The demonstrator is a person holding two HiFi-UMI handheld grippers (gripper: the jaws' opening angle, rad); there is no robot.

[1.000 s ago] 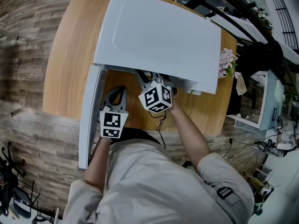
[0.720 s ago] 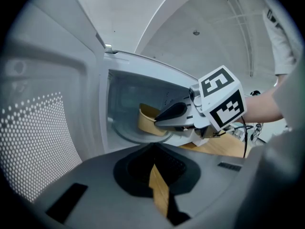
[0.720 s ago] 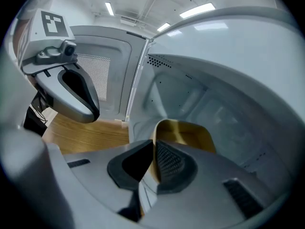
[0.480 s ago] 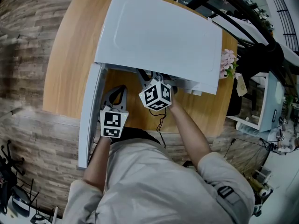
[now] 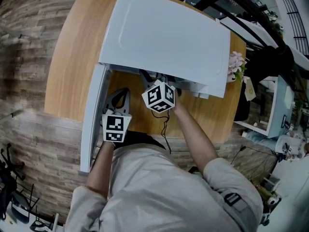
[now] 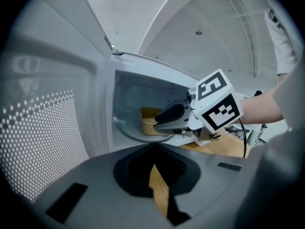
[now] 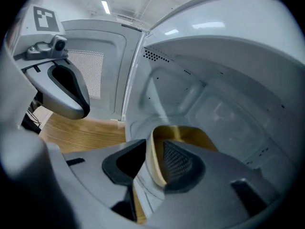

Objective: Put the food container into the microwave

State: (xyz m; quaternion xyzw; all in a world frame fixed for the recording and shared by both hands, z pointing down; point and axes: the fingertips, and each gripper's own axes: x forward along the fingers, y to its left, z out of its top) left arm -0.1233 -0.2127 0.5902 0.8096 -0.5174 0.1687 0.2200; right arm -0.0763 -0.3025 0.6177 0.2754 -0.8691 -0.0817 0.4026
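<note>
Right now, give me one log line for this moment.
right gripper: shut on container wall | container: inside microwave | door: open | left gripper: shut, empty, beside door

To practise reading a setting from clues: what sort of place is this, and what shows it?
Probably a lab or workshop, not a home kitchen: the microwave sits on a wooden table near equipment racks, with an office chair base and loose cables on the floor.

We've got the tan food container (image 7: pixel 190 135) upright inside the open white microwave (image 7: pixel 228 80), its wall pinched between the jaws of the right gripper (image 7: pixel 153 165).
</note>
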